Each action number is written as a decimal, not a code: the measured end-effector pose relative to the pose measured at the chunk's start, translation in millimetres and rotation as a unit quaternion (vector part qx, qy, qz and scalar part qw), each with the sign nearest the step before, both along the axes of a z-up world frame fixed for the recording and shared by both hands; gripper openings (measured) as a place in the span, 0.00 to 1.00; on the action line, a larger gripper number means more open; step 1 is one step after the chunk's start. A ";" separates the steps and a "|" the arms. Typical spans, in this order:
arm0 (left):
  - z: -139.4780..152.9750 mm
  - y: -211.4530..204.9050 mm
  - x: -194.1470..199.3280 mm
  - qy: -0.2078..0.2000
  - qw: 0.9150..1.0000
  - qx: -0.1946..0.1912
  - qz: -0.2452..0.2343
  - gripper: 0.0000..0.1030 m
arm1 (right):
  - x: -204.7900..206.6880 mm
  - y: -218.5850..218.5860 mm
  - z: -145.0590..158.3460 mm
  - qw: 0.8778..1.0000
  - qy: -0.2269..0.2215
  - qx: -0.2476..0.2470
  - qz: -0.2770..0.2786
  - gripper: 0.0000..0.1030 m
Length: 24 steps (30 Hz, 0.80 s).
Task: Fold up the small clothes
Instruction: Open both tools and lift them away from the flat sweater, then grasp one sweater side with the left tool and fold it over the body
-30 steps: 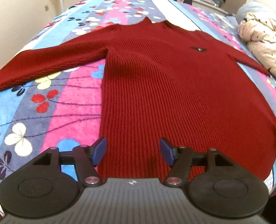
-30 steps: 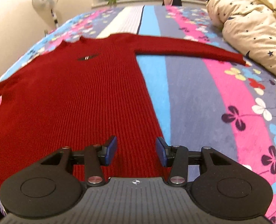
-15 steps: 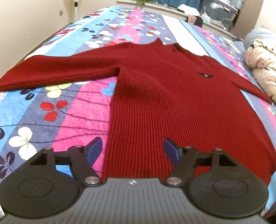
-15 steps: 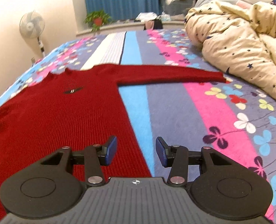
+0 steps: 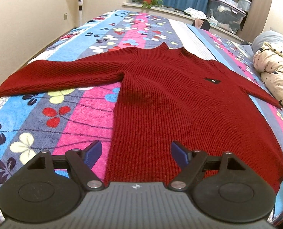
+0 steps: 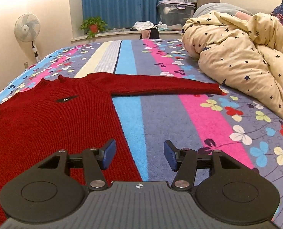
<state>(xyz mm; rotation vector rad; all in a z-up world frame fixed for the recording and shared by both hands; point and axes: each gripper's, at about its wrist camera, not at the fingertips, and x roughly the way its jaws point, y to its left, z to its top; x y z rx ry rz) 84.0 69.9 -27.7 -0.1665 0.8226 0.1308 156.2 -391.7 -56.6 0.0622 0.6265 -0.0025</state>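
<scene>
While the red sweater (image 5: 179, 103) lies flat, front up, on the flowered blanket (image 5: 68, 118) with both sleeves spread, I hold my left gripper (image 5: 135, 152) released over its near left hem edge. My right gripper (image 6: 138, 153) is likewise released, holding nothing, over the near right hem edge.

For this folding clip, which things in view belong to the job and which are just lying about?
Part of the job:
red sweater, spread flat on the bed
left hand-held gripper, open
right hand-held gripper, open

Just lying about:
star-print duvet
floral blanket under the sweater
fan
potted plant
storage box
</scene>
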 end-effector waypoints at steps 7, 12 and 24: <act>-0.4 -1.5 0.8 0.003 1.000 0.002 0.001 0.81 | -0.6 -2.1 4.0 1.000 -0.013 0.005 -0.014 0.56; 0.7 -3.0 1.2 -0.001 1.000 0.010 -0.001 0.81 | -1.0 0.8 8.2 1.000 -0.025 0.012 -0.010 0.56; 18.9 17.1 1.3 -0.030 0.999 -0.011 0.037 0.80 | 6.0 15.7 14.5 0.999 -0.024 0.027 0.013 0.56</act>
